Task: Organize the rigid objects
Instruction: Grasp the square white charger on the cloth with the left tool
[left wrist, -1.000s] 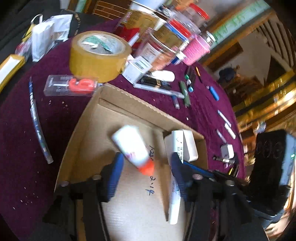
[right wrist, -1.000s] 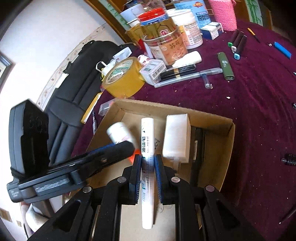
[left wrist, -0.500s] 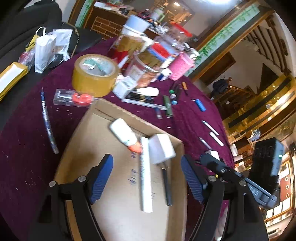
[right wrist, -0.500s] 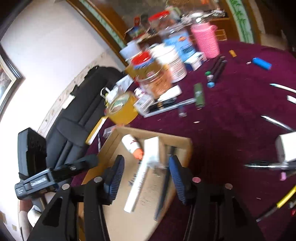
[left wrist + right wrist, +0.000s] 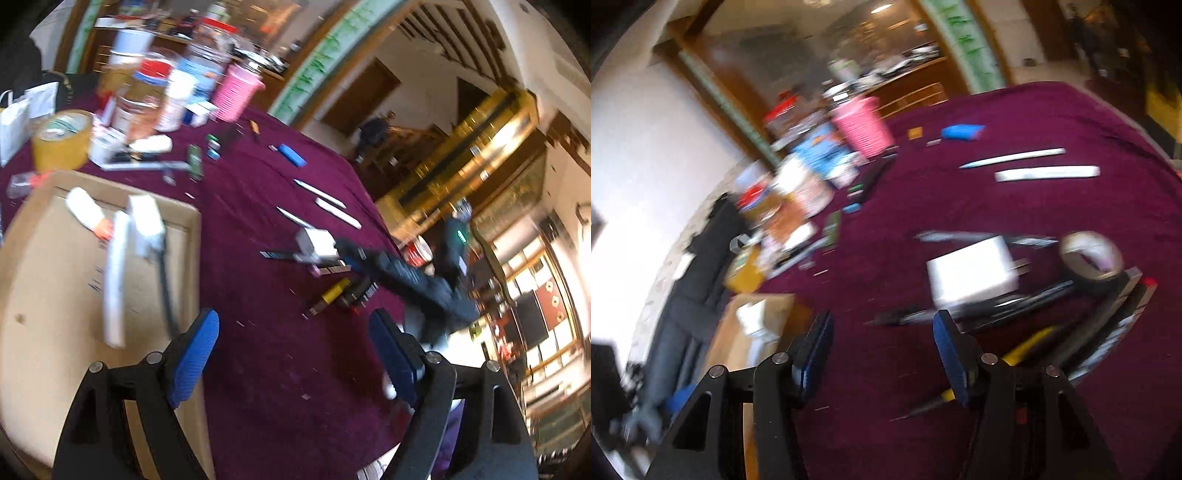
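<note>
A cardboard box (image 5: 48,280) lies on the purple tablecloth at the left and holds a white glue bottle with an orange tip (image 5: 86,216), a white marker (image 5: 116,269), a white block (image 5: 146,221) and a black pen. My left gripper (image 5: 295,354) is open and empty over the cloth just right of the box. My right gripper (image 5: 882,354) is open and empty, right of the box (image 5: 753,325), facing a white box (image 5: 971,273), black pens (image 5: 1004,302) and a tape ring (image 5: 1089,254). Both views are blurred.
Jars, a pink cup (image 5: 236,92) and a brown tape roll (image 5: 62,138) crowd the far left. A blue lighter (image 5: 291,154), white sticks (image 5: 332,203), a yellow marker (image 5: 332,293) and small dark items lie on the cloth. The table edge curves at the right.
Both grippers have swung right, away from the box. The right gripper, shut on the white marker a second ago, let it go in the box. The left gripper opened wider.
</note>
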Action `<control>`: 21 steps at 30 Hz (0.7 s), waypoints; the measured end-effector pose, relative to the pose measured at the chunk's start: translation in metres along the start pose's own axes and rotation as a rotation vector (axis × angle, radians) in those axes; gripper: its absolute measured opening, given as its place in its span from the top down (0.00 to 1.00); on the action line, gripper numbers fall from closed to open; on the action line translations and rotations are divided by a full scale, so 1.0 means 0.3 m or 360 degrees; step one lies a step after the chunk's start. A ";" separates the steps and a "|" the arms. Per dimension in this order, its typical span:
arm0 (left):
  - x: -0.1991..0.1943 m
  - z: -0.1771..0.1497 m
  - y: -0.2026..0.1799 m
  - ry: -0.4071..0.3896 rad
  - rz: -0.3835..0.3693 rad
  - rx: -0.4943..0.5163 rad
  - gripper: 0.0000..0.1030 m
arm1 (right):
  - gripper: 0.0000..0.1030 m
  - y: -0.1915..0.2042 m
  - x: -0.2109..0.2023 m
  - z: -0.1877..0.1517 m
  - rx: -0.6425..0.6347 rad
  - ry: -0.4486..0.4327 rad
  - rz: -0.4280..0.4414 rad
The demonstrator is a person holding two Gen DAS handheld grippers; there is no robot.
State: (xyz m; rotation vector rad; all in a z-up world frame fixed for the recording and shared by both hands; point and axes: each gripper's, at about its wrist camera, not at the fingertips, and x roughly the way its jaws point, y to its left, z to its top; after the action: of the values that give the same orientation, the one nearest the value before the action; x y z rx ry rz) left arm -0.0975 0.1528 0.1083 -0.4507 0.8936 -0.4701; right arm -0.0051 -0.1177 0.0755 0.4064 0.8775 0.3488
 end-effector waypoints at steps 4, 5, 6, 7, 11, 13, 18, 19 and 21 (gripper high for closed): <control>0.036 -0.068 -0.032 0.0044 -0.0010 0.0009 0.20 | 0.42 -0.119 0.047 0.088 0.0046 0.0006 -0.0151; 0.038 -0.079 -0.028 0.0053 -0.0003 -0.0002 0.20 | 0.42 -0.140 0.071 0.110 0.0070 0.0025 -0.0156; 0.036 -0.083 -0.022 0.0057 0.0006 -0.0012 0.20 | 0.42 -0.151 0.092 0.126 0.0088 0.0042 -0.0156; 0.031 -0.087 -0.013 0.0057 0.0031 -0.0026 0.20 | 0.42 -0.162 0.118 0.142 0.0102 0.0066 -0.0150; 0.001 -0.086 0.019 0.0032 0.0116 -0.0052 0.20 | 0.40 -0.131 0.193 0.159 0.0041 0.0149 -0.0065; -0.014 -0.082 0.031 0.0013 0.0132 -0.0067 0.20 | 0.40 -0.092 0.210 0.142 -0.0005 0.0213 0.0083; 0.006 -0.062 0.044 0.0004 0.0147 -0.0072 0.20 | 0.39 0.008 0.225 0.032 -0.0158 0.0444 0.0483; 0.019 -0.060 0.042 0.0015 0.0147 -0.0073 0.20 | 0.39 0.029 0.221 0.004 -0.0184 0.0518 0.0611; 0.039 -0.059 0.031 0.0037 0.0149 -0.0062 0.20 | 0.39 0.056 0.177 -0.029 -0.0273 0.0497 0.0665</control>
State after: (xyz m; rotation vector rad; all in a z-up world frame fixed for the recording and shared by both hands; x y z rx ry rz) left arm -0.1039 0.1505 0.0860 -0.4375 0.9433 -0.3732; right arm 0.0172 -0.0772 0.0433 0.3798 1.0552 0.8849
